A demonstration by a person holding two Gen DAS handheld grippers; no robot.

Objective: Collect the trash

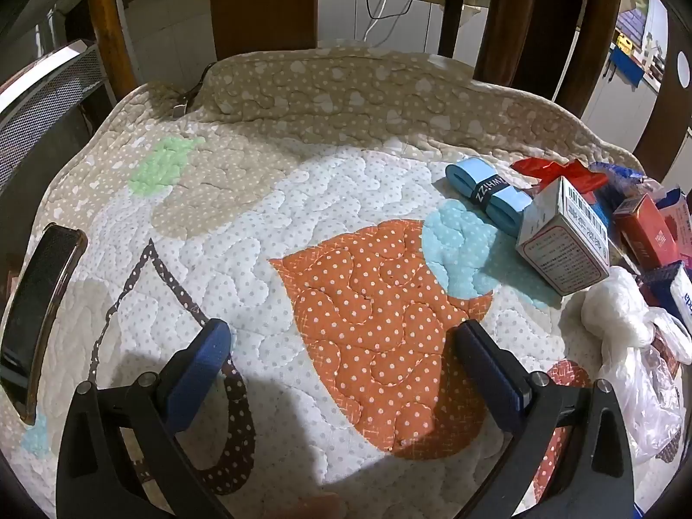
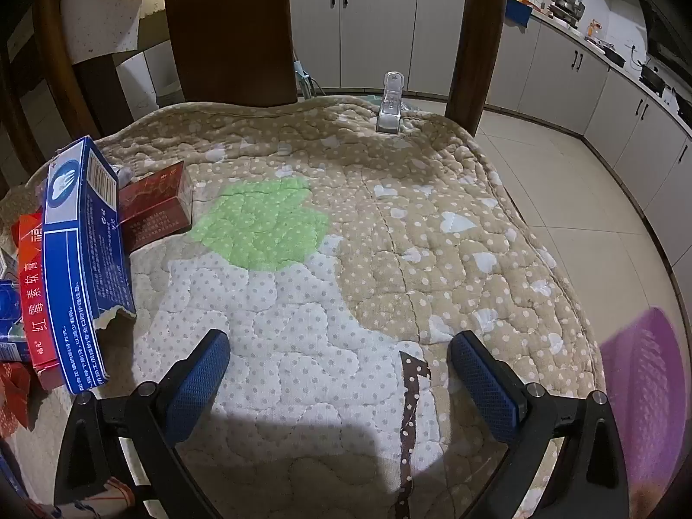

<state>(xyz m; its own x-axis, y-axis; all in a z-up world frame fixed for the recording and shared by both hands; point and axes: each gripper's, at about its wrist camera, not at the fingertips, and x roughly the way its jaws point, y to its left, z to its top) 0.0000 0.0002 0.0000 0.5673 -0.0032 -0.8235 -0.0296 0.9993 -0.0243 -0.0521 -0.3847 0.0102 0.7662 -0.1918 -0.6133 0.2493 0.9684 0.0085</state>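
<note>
Blue textured pads line both grippers, and each is held fully spread with nothing between the fingers. The left gripper (image 1: 341,341) is poised over the orange dotted patch of the quilted cushion (image 1: 268,233); the trash is heaped to its right on that cushion: a white carton (image 1: 562,246), a light-blue folded band (image 1: 488,201), crumpled clear plastic (image 1: 627,324) and a red box (image 1: 648,233). The right gripper (image 2: 339,350) is held over the cushion's white part, with a torn blue carton (image 2: 86,259) and a dark-red box (image 2: 155,207) piled to its left.
</note>
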